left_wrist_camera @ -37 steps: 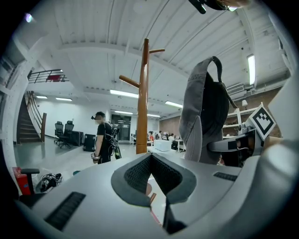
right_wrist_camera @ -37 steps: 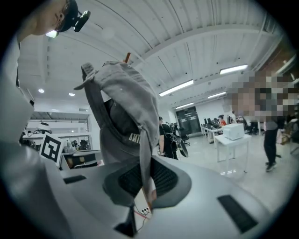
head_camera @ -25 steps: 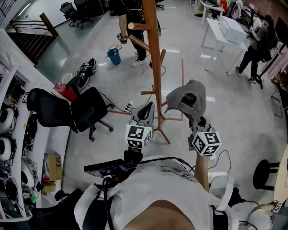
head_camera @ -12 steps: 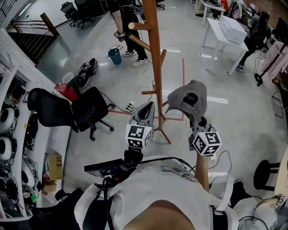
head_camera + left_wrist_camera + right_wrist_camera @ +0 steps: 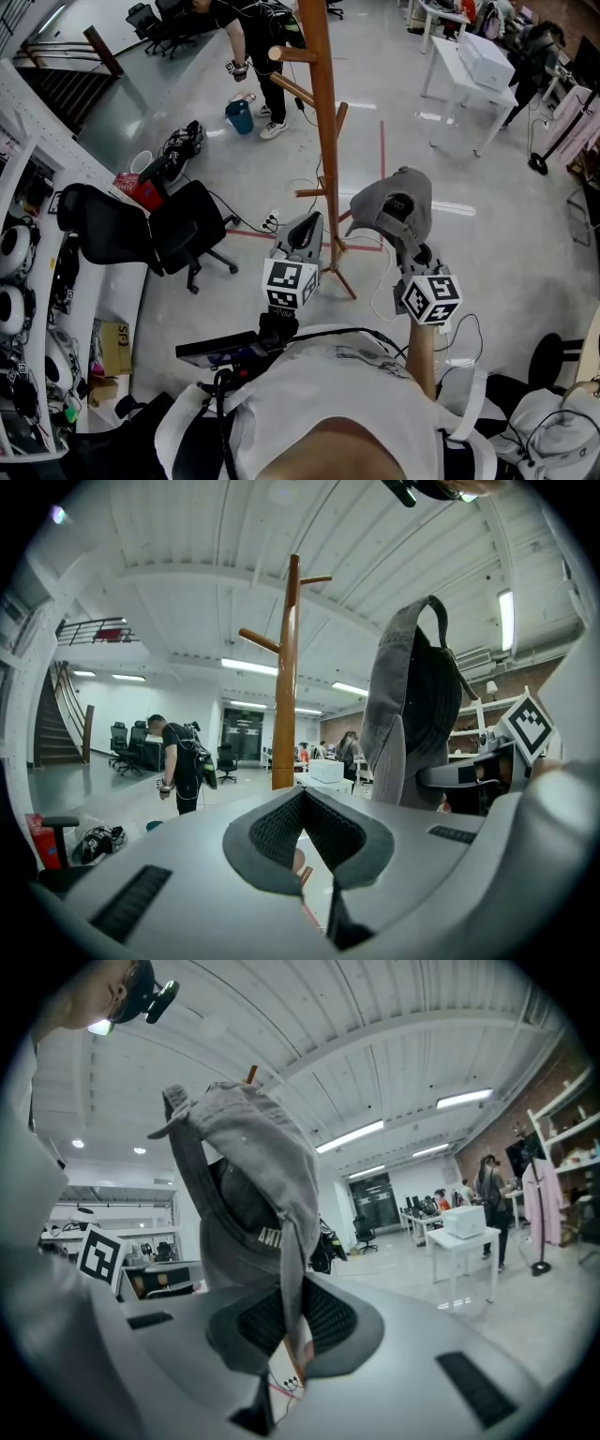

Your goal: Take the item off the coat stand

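At the far left, shelving (image 5: 23, 244) runs along the wall; beside it a black office chair (image 5: 155, 234) stands on the pale floor, with a red bag (image 5: 136, 192) just beyond it; further back a teal bucket (image 5: 238, 117) sits near the feet of a person in black (image 5: 255, 47), who is bent forward.

The wooden coat stand (image 5: 326, 159) rises through the middle of the head view, its pegs bare; its feet rest on the floor by a strip of red tape (image 5: 281, 238).

The left gripper (image 5: 305, 223) is held level in front of the person's chest, just left of the stand's foot in the picture; its jaws are together with nothing between them.

To the right, the right gripper (image 5: 409, 251) is clamped on the edge of a grey cap (image 5: 392, 202); the right gripper view shows a fold of the cap's fabric pinched between the pads, with the crown standing up above them; the cap hangs free in the air, apart from the stand and right of its pole.

At the upper right stands a white table (image 5: 464, 61), well away.
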Tool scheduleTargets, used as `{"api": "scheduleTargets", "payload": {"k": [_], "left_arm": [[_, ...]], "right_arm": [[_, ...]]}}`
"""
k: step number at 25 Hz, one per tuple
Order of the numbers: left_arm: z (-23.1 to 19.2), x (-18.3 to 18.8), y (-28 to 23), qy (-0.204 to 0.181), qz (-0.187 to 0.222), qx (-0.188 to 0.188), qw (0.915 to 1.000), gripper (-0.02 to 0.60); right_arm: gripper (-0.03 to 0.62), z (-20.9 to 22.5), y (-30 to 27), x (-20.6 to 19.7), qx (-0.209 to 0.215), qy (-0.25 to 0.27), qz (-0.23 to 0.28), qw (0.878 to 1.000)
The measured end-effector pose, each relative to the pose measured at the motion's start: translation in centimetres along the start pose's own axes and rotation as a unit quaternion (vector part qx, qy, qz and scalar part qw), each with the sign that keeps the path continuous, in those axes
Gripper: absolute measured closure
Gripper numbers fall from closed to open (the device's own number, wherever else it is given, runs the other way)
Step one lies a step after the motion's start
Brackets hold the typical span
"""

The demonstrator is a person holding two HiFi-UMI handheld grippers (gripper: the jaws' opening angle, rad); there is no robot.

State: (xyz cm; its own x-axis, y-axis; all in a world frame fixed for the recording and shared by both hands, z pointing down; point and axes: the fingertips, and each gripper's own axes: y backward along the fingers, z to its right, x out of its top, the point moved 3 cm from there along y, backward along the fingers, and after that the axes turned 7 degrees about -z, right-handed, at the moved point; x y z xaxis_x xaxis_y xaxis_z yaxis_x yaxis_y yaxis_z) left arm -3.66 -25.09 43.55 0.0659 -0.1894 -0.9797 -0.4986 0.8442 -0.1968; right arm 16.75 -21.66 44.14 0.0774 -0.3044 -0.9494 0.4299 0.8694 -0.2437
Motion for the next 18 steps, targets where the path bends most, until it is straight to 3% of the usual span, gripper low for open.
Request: {"api": "scheduleTargets", "payload": {"k": [18], "left_arm": [[-0.21, -0.13, -0.5, 0.0, -0.003, -0.001, 1.0, 0.577]], "right_arm": [[0.568, 0.69, -0.53, -0.06, -0.004, -0.014, 0.0, 1.0]]}}
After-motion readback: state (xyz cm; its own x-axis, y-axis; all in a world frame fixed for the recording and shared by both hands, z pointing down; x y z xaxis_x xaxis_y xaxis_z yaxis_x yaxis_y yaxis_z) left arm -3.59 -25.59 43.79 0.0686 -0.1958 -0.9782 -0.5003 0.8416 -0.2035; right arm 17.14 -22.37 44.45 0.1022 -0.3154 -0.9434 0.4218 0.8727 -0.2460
